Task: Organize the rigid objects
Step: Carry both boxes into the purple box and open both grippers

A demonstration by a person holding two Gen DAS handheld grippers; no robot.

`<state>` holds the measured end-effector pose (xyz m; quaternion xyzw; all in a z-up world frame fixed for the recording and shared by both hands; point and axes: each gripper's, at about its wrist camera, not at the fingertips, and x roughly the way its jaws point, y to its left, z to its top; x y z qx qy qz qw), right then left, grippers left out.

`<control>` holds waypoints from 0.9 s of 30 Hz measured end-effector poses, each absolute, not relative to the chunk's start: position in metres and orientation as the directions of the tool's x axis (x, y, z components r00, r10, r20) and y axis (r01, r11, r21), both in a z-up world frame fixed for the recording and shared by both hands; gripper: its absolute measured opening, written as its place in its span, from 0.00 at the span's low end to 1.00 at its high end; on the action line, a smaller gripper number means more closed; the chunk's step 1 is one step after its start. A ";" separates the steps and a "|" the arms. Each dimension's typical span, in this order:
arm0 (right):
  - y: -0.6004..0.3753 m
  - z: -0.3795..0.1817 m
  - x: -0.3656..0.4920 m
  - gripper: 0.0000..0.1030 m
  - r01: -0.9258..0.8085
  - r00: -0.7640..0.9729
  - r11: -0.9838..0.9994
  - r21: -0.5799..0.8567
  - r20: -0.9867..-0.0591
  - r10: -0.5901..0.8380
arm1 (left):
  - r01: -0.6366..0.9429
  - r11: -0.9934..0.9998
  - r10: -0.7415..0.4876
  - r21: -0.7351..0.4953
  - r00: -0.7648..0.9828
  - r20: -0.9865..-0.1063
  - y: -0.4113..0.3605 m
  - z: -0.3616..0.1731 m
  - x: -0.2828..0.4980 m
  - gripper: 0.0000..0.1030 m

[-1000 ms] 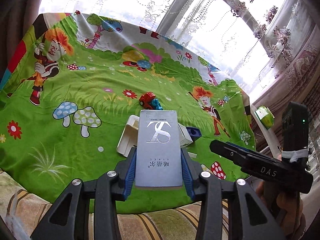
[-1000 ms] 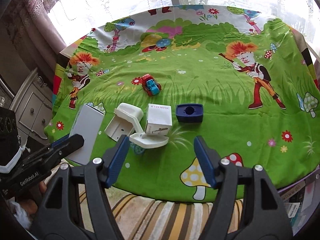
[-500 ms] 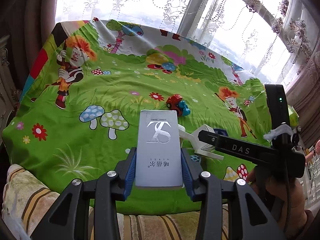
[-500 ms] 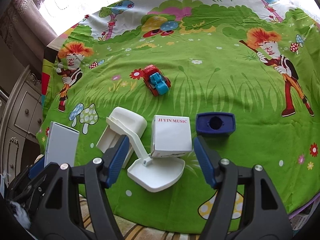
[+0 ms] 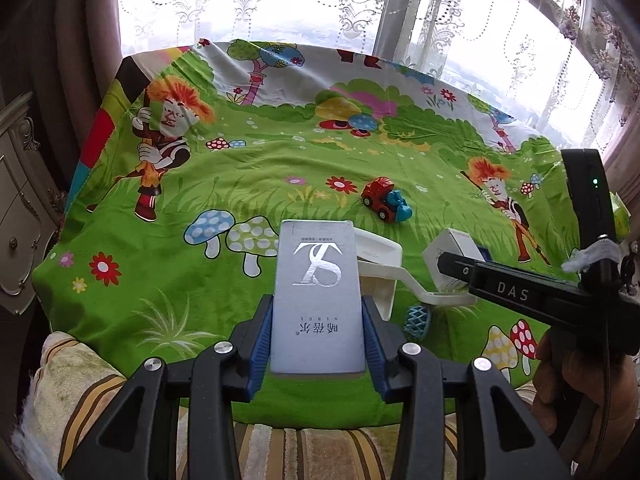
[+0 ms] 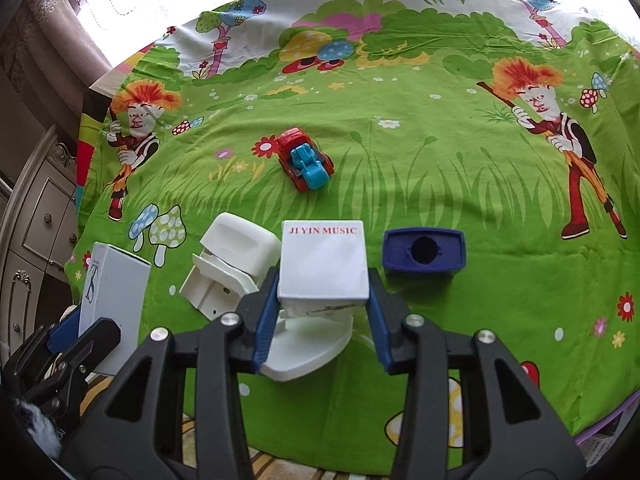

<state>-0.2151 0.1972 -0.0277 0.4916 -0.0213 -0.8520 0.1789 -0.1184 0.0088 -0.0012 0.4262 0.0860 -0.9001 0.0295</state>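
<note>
My left gripper is shut on a tall grey box with a silver "TS" logo, held above the near edge of the green cartoon cloth; the box also shows in the right wrist view. My right gripper is shut on a white cube box marked "JI YIN MUSIC", which rests against a white plastic stand. A navy blue plastic block with a round hole lies just right of the cube. A red and blue toy car sits farther back.
The green cartoon cloth covers the surface, with a striped cover along the near edge. A cabinet with drawers stands at the left. Curtains and a window lie behind. A small teal mesh ball lies near the stand.
My right gripper moved forward and closed its fingers on the white cube box. My left gripper swung left, still holding the grey box.
</note>
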 end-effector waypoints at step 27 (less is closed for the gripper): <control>0.312 0.040 -0.091 0.44 0.085 -0.658 -0.996 0.002 -0.751 -0.057 | -0.243 -0.967 0.217 -0.077 -0.621 -0.753 0.134 0.033 -0.090 0.41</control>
